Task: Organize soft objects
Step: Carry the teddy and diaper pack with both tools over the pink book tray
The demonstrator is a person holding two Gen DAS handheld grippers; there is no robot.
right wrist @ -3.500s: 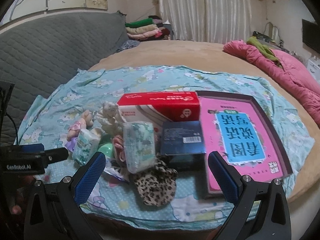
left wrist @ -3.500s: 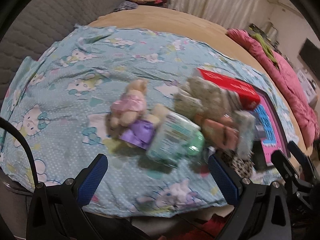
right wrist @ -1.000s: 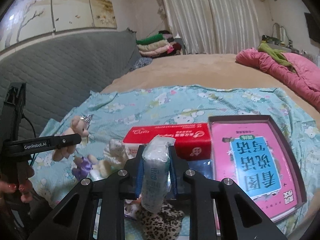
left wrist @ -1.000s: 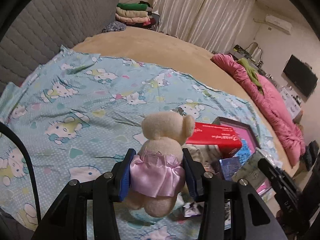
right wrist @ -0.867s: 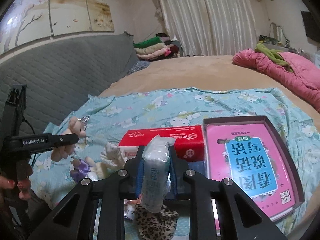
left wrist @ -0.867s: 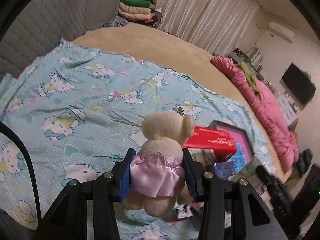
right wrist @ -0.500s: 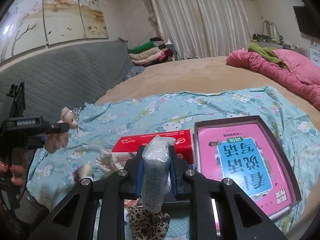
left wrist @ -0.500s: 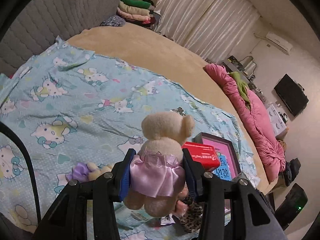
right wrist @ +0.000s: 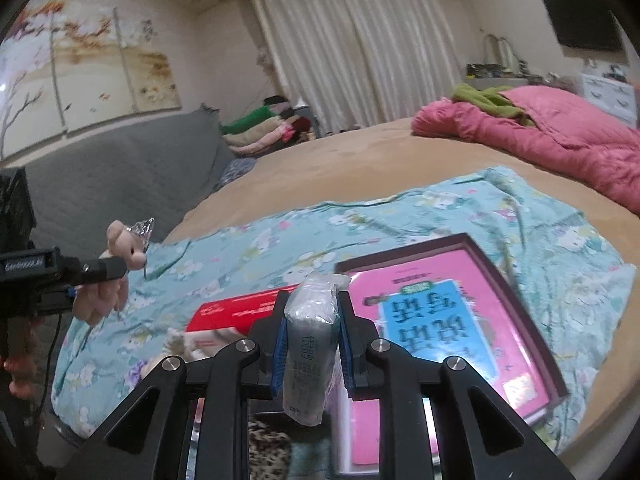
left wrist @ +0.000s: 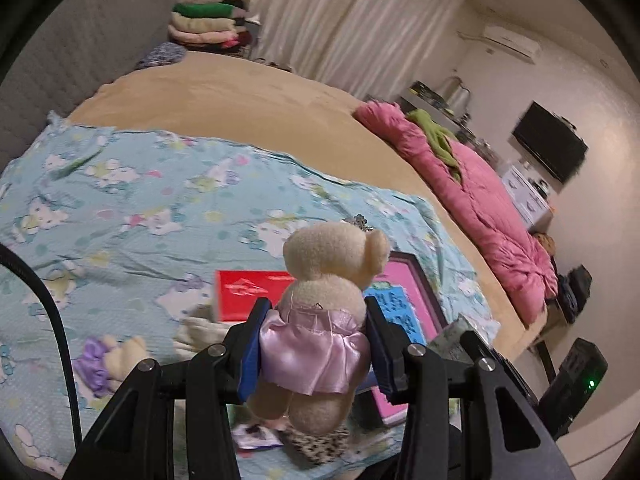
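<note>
Showing both grippers raised above a bed (left wrist: pixel 248 92) covered by a blue cartoon-print sheet (left wrist: pixel 132 200). Left wrist view, from left to right: a small plush in a purple dress (left wrist: pixel 108 360) lies on the sheet at the near left; a pale plush (left wrist: pixel 200 330) lies just right of it, touching the near edge of a red box (left wrist: pixel 248 292). At centre, the left gripper (left wrist: pixel 314 346) has its blue-padded fingers (left wrist: pixel 250 354) clenched on a cream teddy bear (left wrist: pixel 328 280) in a pink satin dress, held upright and clear of the sheet, its back to the camera. A leopard-print item (left wrist: pixel 320 446) shows below the bear at the near edge. Right of the bear lies a pink book (left wrist: pixel 404 304) with a blue panel, set in a dark frame. At far right, a pink quilt (left wrist: pixel 472 200) is bunched along the bed edge.

Right wrist view, from left to right: the same teddy bear (right wrist: pixel 114 268), wearing a silver crown, is seen held aloft at the far left by the other gripper, well apart from the remaining items. The red box (right wrist: pixel 240 308) lies on the sheet (right wrist: pixel 440 216) left of centre. At centre, the right gripper (right wrist: pixel 310 354) grasps a plastic-wrapped tissue pack (right wrist: pixel 310 340) between its fingers (right wrist: pixel 346 354), upright and above the bed. The pink book (right wrist: pixel 452 320) lies just right of the pack, and the pink quilt (right wrist: pixel 540 136) lies beyond it at far right.
</note>
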